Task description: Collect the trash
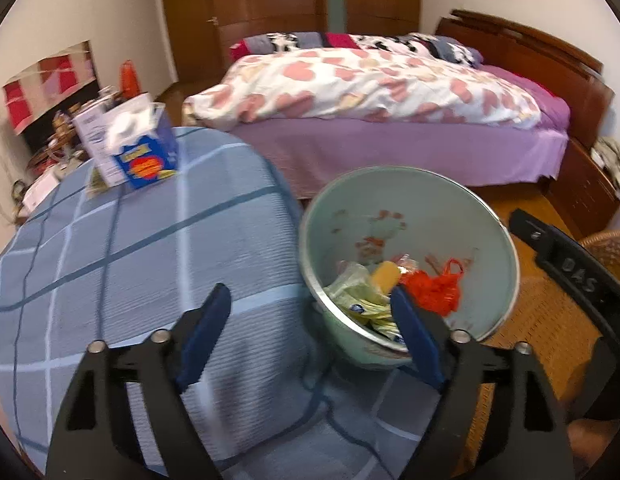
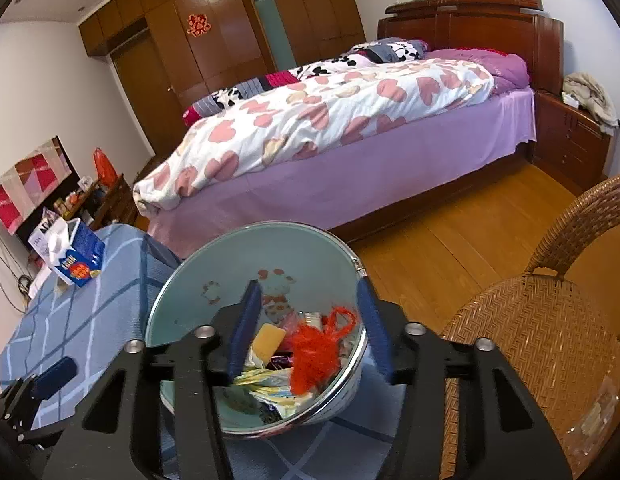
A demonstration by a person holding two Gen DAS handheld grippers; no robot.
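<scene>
A pale green basin (image 1: 410,208) (image 2: 269,252) sits tilted toward me at the right edge of the round table (image 1: 149,260). It holds trash: a red plastic bag (image 1: 434,288) (image 2: 322,352), a yellow block (image 1: 386,276) (image 2: 269,338) and crumpled wrappers (image 1: 362,300) (image 2: 269,392). My left gripper (image 1: 310,320) stands open over the cloth, its right pad (image 1: 414,336) in front of the basin's near rim. My right gripper (image 2: 310,328) is open astride the basin's right rim, one pad (image 2: 245,320) inside and the other outside, neither pressing on it.
A blue tissue box (image 1: 145,152) (image 2: 75,256) and a white carton stand at the table's far left. A wicker chair (image 2: 550,340) is close on the right, over wooden floor. A bed (image 2: 350,140) with a heart-print quilt lies behind, with wardrobes beyond it.
</scene>
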